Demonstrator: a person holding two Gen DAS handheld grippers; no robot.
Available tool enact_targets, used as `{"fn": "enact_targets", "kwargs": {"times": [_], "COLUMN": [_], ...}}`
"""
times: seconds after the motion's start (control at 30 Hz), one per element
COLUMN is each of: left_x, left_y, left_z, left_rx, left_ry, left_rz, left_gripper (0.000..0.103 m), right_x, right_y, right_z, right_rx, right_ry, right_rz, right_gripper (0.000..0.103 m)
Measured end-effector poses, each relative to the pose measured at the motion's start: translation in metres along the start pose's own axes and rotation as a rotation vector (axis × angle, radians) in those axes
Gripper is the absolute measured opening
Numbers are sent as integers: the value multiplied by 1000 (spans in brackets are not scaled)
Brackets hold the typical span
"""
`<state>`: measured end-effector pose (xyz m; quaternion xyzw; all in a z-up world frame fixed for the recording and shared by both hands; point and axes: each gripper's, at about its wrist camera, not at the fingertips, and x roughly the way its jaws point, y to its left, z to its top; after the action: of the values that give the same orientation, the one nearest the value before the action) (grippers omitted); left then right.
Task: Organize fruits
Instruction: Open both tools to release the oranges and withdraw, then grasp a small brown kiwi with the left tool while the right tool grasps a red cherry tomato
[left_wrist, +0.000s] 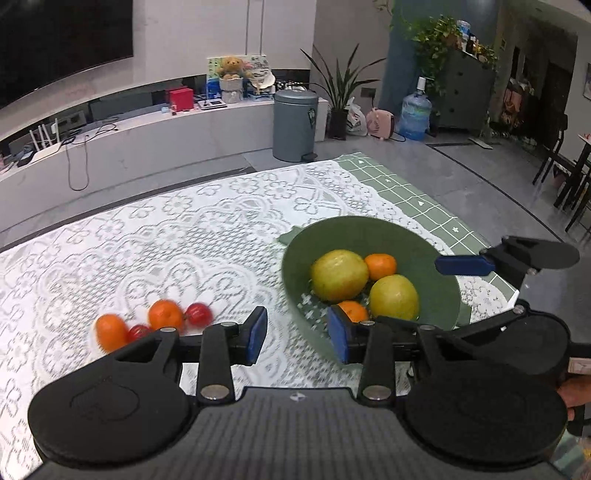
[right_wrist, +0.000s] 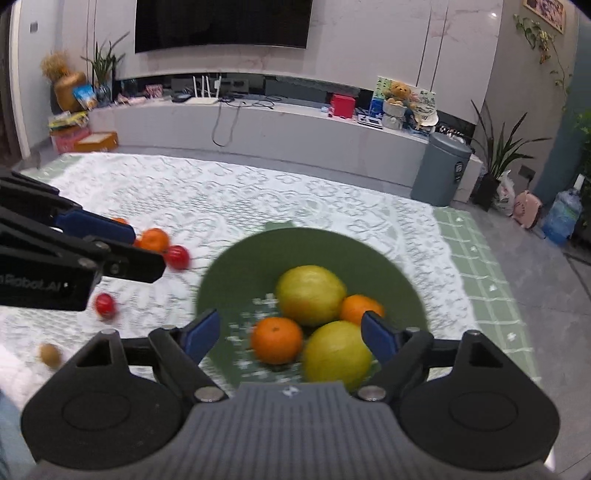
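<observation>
A white lace tablecloth (right_wrist: 258, 192) covers the table, with a green grid-patterned mat (left_wrist: 417, 199) showing past its far right edge.

On the cloth sits a round dark-green bowl (right_wrist: 258, 258) with a perforated bottom, the largest of the task's things. It holds 4 fruits: 2 big yellow-green citrus, one (right_wrist: 310, 293) toward the back and the other (right_wrist: 334, 354) toward the front, smooth-skinned and touching each other; and 2 smaller oranges, one (right_wrist: 276, 339) at the front left and one (right_wrist: 356, 306) tucked behind the yellow pair on the right.

Left of the bowl, loose on the cloth, lie 2 more oranges (left_wrist: 165, 314) (left_wrist: 110, 331), bright and glossy. Beside them are 2 small red tomatoes (left_wrist: 198, 314) (left_wrist: 137, 332), each touching or just beside an orange, blurred by motion. A small brown round fruit (right_wrist: 50, 354), possibly a kiwi, lies apart from them, nearest the viewer in the right wrist view.

The left gripper (left_wrist: 297, 334) hovers over the near left rim of the bowl, its blue pads spread apart with nothing between them. The right gripper (right_wrist: 291, 334) hangs over the bowl's near side, fingers released wide and straddling the front orange and front yellow fruit in view, gripping neither.
</observation>
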<state>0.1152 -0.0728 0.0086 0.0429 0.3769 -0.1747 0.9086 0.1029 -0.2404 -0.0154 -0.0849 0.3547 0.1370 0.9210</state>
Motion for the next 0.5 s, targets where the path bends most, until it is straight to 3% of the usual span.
{"fn": "enact_targets", "kwargs": {"times": [0.33, 0.5], "left_x": [-28, -32], "left_y": [29, 44], "left_z": [-28, -48], "left_rx": [-68, -105], "left_ry": [-22, 9], "left_rz": [-4, -2], "left_gripper": [49, 50], "right_x": [-12, -12], "right_y": [45, 64], "right_z": [-19, -32], "right_rx": [76, 66], "right_ry": [-34, -42], "right_rz": [52, 62], "right_gripper": [82, 82]}}
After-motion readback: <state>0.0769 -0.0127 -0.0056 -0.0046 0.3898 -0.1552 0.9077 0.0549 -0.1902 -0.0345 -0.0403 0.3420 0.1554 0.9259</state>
